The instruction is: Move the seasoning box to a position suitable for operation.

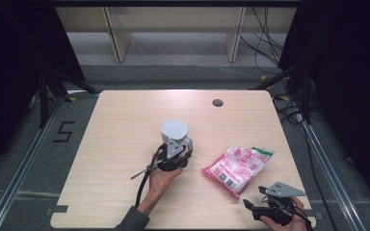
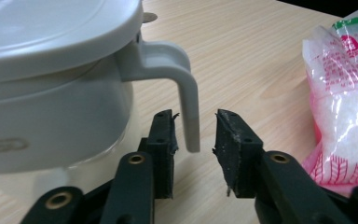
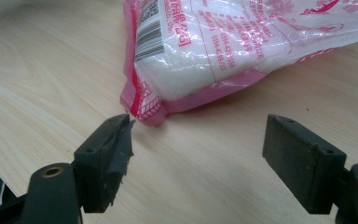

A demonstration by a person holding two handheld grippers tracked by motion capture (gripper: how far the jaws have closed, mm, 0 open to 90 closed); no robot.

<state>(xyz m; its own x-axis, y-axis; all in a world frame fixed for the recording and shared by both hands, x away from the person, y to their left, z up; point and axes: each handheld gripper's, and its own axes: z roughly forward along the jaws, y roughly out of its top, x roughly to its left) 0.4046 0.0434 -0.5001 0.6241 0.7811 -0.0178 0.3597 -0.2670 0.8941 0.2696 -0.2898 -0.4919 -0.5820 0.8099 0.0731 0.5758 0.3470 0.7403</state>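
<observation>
A grey lidded jug [image 1: 174, 130] stands near the middle of the wooden table [image 1: 125, 115]. My left gripper [image 1: 185, 150] is just in front of it, at the jug's side handle. In the left gripper view the jug [image 2: 51, 93] is close up and its handle [image 2: 186, 93] hangs down between the jaws of the left gripper [image 2: 195, 133]. A gap shows on each side of the handle, so the pads do not press it. A pink and white bag of white grains [image 1: 238, 166] lies to the right. My right gripper [image 3: 198, 140] stands open just short of the bag's corner [image 3: 144, 112], near the table's front right edge [image 1: 253, 196].
A small round grommet [image 1: 217, 102] sits in the table top at the back. Beyond the table are wooden shelf legs [image 1: 118, 43] and loose cables [image 1: 270, 43] on the floor. A tape figure 5 [image 1: 63, 131] marks the floor at the left.
</observation>
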